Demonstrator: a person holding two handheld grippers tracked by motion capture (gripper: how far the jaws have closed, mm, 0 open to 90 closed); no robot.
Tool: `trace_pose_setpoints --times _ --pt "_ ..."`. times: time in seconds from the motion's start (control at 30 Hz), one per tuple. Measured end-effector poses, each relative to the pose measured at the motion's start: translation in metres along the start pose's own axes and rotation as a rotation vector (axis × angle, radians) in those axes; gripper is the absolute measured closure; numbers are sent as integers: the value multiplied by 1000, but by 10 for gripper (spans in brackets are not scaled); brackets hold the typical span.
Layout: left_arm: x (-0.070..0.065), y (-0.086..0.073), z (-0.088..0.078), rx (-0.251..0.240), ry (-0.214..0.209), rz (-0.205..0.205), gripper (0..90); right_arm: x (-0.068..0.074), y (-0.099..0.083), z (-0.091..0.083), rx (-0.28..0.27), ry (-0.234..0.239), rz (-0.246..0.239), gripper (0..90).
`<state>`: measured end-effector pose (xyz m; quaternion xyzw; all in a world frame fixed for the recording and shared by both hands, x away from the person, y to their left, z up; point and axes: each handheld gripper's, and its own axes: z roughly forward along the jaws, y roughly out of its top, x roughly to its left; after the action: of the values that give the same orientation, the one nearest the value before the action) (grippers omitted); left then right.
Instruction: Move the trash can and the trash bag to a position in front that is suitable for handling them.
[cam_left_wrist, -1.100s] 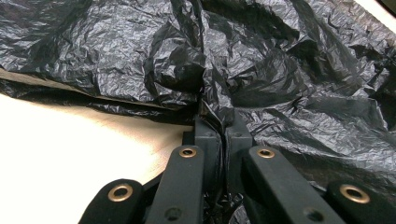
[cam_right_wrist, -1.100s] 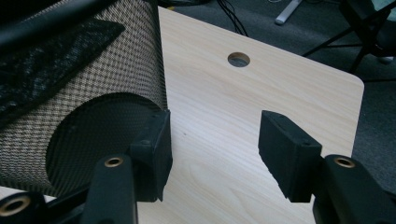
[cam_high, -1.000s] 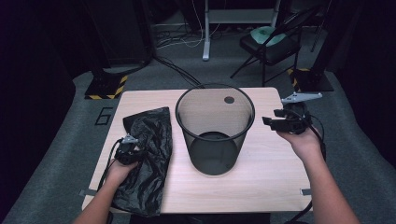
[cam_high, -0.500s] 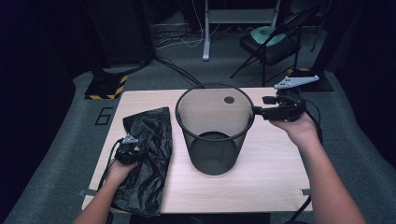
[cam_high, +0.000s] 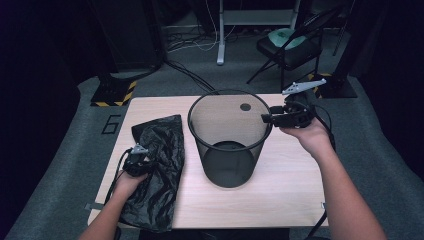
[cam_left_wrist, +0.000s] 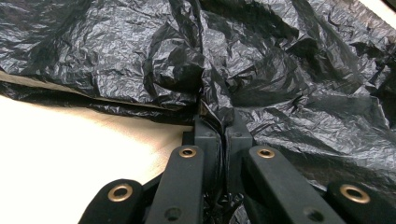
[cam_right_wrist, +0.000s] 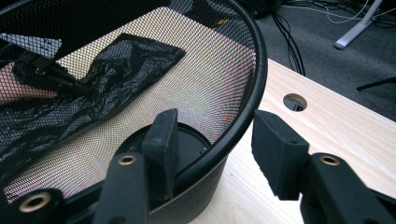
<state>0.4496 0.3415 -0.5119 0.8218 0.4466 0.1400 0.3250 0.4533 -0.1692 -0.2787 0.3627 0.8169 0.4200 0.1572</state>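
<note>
A black mesh waste bin (cam_high: 230, 150) stands upright in the middle of the wooden table (cam_high: 295, 185). At the left lies a crumpled black plastic bag (cam_high: 159, 175). My left gripper (cam_high: 136, 161) rests on it, jaws shut on a fold of the bag (cam_left_wrist: 280, 70), as the left gripper (cam_left_wrist: 222, 122) view shows. My right gripper (cam_high: 267, 119) is at the bin's right rim (cam_right_wrist: 259, 60). In the right gripper (cam_right_wrist: 215, 135) view one jaw is inside the bin and one outside. The jaws have just been closing, with the rim between them and a gap on the outer side.
A round cable hole (cam_high: 245, 106) sits in the table behind the bin. On the floor beyond are a folding chair (cam_high: 290, 47), a white desk leg (cam_high: 220, 35), cables and a yellow-black striped base (cam_high: 114, 92). Bare tabletop lies right of the bin.
My right gripper has moved left and slightly up from beside the table's right edge to the bin's rim. The left hand and the bag have stayed where they were.
</note>
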Motion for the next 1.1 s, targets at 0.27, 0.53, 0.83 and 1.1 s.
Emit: trace_pose_setpoints --times 0.27,0.53,0.83,1.1 --pt "0 0 0 1 0 0 869 4 -4 -1 -37 21 20 530" --pt "0 0 0 2 1 0 869 20 -5 2 -62 29 -3 526" --pt "-1 0 -1 6 2 1 869 30 -4 1 -43 46 -35 526" --pt "0 0 -1 10 -9 -6 868 38 -1 0 -19 45 -79 526"
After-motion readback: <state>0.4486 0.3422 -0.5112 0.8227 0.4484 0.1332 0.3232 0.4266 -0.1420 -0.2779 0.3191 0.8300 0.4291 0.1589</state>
